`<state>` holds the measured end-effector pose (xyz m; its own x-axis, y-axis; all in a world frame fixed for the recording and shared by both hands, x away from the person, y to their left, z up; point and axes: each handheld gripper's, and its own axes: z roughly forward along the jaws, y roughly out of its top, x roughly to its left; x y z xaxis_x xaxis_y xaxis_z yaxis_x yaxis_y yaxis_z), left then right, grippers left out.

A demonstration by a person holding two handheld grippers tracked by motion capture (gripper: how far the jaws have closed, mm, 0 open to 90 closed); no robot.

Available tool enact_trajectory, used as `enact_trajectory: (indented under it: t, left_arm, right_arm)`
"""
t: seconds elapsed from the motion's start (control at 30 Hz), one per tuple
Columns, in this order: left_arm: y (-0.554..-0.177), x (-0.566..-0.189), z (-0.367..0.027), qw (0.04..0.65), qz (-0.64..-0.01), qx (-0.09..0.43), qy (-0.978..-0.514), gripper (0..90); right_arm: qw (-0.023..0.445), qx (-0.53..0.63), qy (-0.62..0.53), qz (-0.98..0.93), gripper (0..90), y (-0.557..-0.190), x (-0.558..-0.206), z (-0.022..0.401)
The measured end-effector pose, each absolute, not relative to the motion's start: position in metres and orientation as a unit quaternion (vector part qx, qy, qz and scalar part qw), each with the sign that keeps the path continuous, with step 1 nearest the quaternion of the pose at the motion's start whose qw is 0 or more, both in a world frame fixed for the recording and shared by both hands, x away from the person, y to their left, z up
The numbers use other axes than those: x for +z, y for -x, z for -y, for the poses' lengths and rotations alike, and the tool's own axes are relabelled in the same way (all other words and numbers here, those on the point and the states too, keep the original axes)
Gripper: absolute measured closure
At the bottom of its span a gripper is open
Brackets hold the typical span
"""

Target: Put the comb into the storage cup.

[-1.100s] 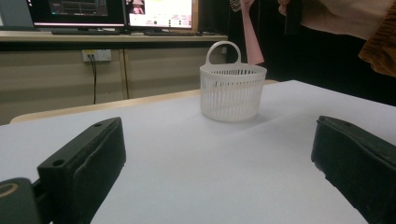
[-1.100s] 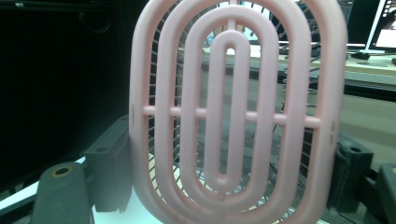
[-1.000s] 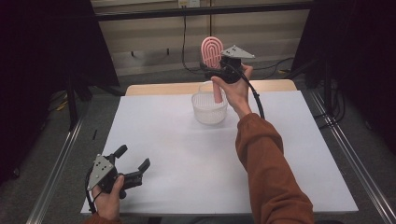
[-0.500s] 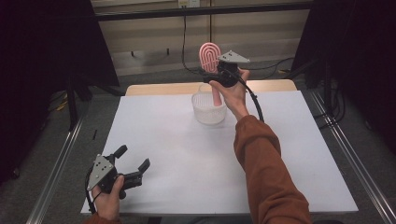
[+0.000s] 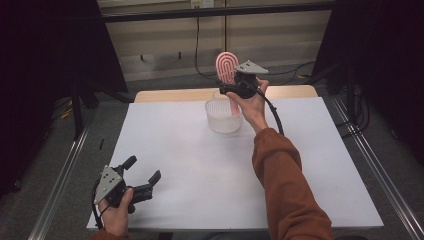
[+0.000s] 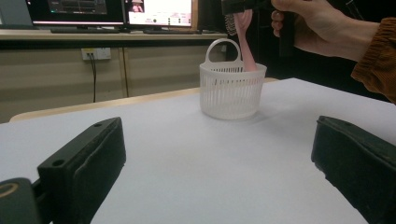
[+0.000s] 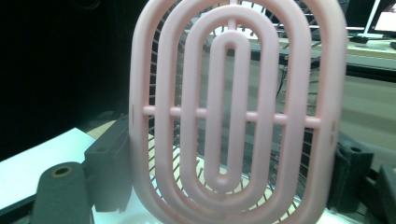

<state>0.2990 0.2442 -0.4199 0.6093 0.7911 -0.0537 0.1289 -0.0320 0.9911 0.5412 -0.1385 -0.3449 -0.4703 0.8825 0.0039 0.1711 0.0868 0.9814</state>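
A pink vented hairbrush stands upright over a white slatted basket at the table's far middle, its handle reaching down inside the basket. My right gripper is shut on the brush just below its head. In the right gripper view the oval head stands between the two black jaws of the right gripper. My left gripper rests near the front left corner of the white table, open and holding nothing. Its jaws frame the left gripper view, wide apart, aimed at the basket.
A wooden strip runs along the table's far edge, with a wall and cables behind. Metal frame rails flank the table on both sides. Monitors sit on a shelf beyond the basket.
My right hand has come down with the brush, and its handle has sunk further into the basket. The left gripper has stayed put.
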Motion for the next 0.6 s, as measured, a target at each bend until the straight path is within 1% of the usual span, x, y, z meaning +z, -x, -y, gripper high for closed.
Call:
enact_trajectory:
  t: [0.6]
  left_arm:
    - [-0.300,-0.421,-0.245,0.595,-0.347,0.279,-0.669,2.8]
  right_arm:
    - [0.320,0.543,-0.401,-0.665,19.5,-0.529,-0.357,0.146]
